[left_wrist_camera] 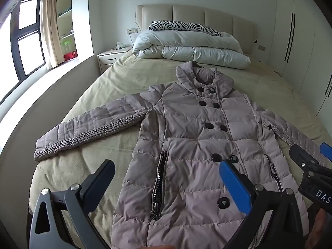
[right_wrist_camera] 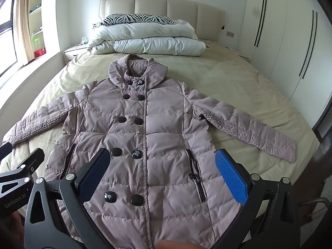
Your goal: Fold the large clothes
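A mauve quilted coat (left_wrist_camera: 186, 137) with dark buttons lies face up and flat on the bed, collar toward the headboard, both sleeves spread out; it also shows in the right wrist view (right_wrist_camera: 149, 137). My left gripper (left_wrist_camera: 166, 178) is open and empty, hovering above the coat's lower left part near the zip pocket. My right gripper (right_wrist_camera: 164, 170) is open and empty above the coat's lower front; it shows at the right edge of the left wrist view (left_wrist_camera: 309, 155). The coat's left sleeve (left_wrist_camera: 87, 126) and right sleeve (right_wrist_camera: 249, 128) lie on the sheet.
The bed (left_wrist_camera: 116, 83) has a beige sheet. A folded white duvet (left_wrist_camera: 191, 47) and a zebra pillow (left_wrist_camera: 182, 26) lie at the headboard. A nightstand (left_wrist_camera: 110, 57) and window sill stand left; white wardrobes (right_wrist_camera: 286, 41) stand right.
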A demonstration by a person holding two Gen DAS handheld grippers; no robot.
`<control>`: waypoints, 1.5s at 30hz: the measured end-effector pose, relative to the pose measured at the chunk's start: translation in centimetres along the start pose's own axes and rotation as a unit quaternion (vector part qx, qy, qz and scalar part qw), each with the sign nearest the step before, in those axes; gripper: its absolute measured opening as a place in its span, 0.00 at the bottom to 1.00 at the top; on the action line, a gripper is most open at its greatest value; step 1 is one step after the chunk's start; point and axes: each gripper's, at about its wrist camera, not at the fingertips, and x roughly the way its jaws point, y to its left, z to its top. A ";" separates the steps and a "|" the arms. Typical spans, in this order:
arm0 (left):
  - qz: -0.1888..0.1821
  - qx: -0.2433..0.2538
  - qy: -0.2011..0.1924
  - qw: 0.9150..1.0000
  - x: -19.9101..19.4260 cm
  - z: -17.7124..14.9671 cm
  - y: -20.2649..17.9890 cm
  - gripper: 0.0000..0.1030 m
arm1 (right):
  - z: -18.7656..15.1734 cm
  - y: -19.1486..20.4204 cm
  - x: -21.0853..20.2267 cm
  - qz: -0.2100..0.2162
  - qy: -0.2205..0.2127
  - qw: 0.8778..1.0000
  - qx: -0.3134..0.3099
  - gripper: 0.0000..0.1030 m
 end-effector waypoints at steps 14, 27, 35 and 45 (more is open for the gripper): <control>-0.002 0.000 0.001 1.000 0.0 0.0 0.1 1.00 | -0.2 0.2 0.0 0.000 0.001 1.000 0.000 1.00; -0.002 -0.001 0.002 1.000 0.0 0.0 0.1 1.00 | -0.6 0.3 0.3 0.000 0.003 1.000 0.000 1.00; -0.003 -0.002 0.002 1.000 0.0 0.0 0.1 1.00 | -0.7 0.3 0.3 0.000 0.003 1.000 0.000 1.00; -0.004 -0.002 0.002 1.000 0.1 -0.1 0.0 1.00 | -0.5 0.3 0.2 0.000 0.004 1.000 0.000 1.00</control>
